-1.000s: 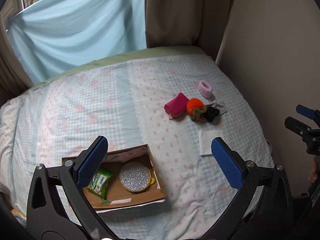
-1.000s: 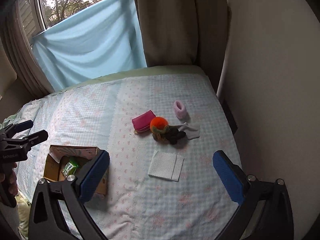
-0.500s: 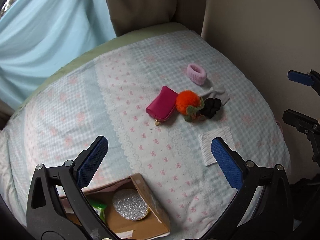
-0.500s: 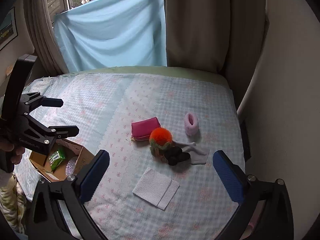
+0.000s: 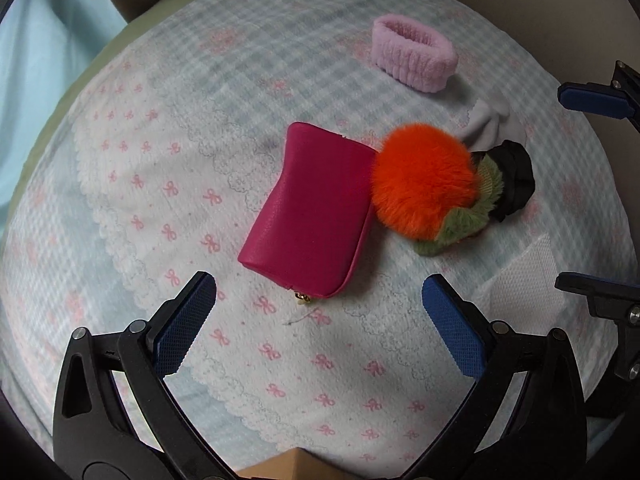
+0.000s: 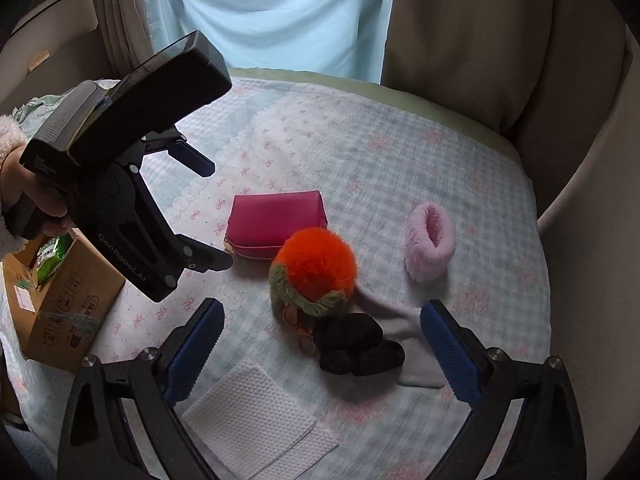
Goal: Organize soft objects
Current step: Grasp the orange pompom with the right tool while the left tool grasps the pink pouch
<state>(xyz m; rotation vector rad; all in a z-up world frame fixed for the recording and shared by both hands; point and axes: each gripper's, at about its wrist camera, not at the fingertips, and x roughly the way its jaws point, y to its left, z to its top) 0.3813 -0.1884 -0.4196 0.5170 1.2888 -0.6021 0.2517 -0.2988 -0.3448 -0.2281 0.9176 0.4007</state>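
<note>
- Both grippers are being held wide apart at the fingers, with nothing gripped and nothing touched by either.
- Lettering reading "GenRoboLAI", or something close to it, is being shown in white on the black frame of the left gripper point(image 6: 208, 210) in the right wrist view; small pale print on its handle is too blurred to be read.
- Printed marks are being shown on the side of the cardboard box point(image 6: 68, 304), but they cannot be made out; a green packet point(image 6: 50, 258) with unreadable print is lying inside it.
- The left gripper point(image 5: 318, 322) is being held over the bedspread point(image 5: 160, 208), just short of the near end of the pink pouch point(image 5: 310, 216), which is lying between the lines of its two blue fingers.
- The right gripper point(image 6: 320, 354) is being held above the black fabric piece point(image 6: 358, 350), with the white cloth point(image 6: 260, 428) lying close to its left finger point(image 6: 192, 354).
- An orange pompom point(image 5: 424, 182) with a green fringe is resting against the pouch's right side and is touching the black piece beside it.
- A grey fabric piece point(image 6: 404, 344) is lying partly under the black one.
- A pink fluffy band point(image 5: 412, 52) is lying apart from the cluster, farther up the bed.
- The box is standing at the bed's left edge, well apart from the soft things.
</note>
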